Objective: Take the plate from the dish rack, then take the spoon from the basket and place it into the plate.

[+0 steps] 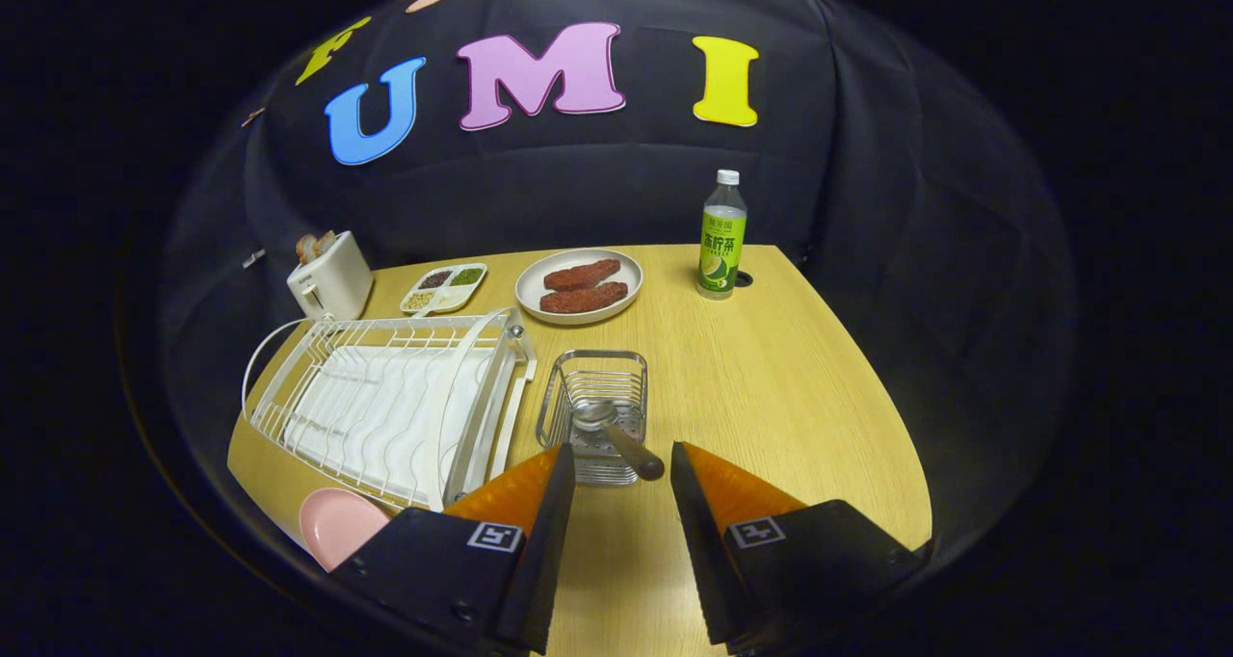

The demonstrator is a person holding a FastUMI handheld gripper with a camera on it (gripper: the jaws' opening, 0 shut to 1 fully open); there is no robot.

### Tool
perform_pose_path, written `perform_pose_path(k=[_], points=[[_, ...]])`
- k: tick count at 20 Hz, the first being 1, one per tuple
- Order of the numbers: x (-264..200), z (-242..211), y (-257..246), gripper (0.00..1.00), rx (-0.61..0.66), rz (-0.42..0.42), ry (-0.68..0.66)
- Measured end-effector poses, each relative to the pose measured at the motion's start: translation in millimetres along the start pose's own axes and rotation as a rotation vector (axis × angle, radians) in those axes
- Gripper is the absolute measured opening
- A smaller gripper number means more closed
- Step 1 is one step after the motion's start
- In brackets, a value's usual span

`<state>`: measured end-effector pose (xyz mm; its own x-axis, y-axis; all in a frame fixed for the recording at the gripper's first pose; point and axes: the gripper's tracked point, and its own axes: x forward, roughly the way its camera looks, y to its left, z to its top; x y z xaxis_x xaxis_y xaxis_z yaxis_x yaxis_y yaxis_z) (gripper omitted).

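You see a pink plate [339, 525] near the white rack [385, 402], a silver wire basket [594, 402], and a brown-handled spoon [616, 433]. Your gripper [622, 474] has orange fingers [515, 491], standing apart, on black bodies with square black-and-white tags. The table [771, 387] is pale wood.

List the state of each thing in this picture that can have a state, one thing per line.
Claw: open, holding nothing, spoon handle tip between its fingers.
White wire dish rack: empty.
Pink round plate: flat on the table, beside the rack, empty.
Wooden-handled metal spoon: leaning in the silver wire basket.
White toaster: bread in its slots.
Green-labelled plastic bottle: upright, capped.
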<state>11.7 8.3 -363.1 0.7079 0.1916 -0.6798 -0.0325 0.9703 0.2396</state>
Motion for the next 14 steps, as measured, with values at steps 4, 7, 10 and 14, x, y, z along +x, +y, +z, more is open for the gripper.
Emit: perform_pose_path(k=[4,7,10,14], points=[[13.9,4.5,3.0,0.51,-0.031,-0.030,-0.032],[23.1,-3.7,11.0,0.41,-0.023,-0.037,-0.016],[25.1,-0.8,14.2,0.25,-0.022,-0.054,-0.040],[20.4,-0.1,16.6,0.13,-0.023,-0.055,-0.050]])
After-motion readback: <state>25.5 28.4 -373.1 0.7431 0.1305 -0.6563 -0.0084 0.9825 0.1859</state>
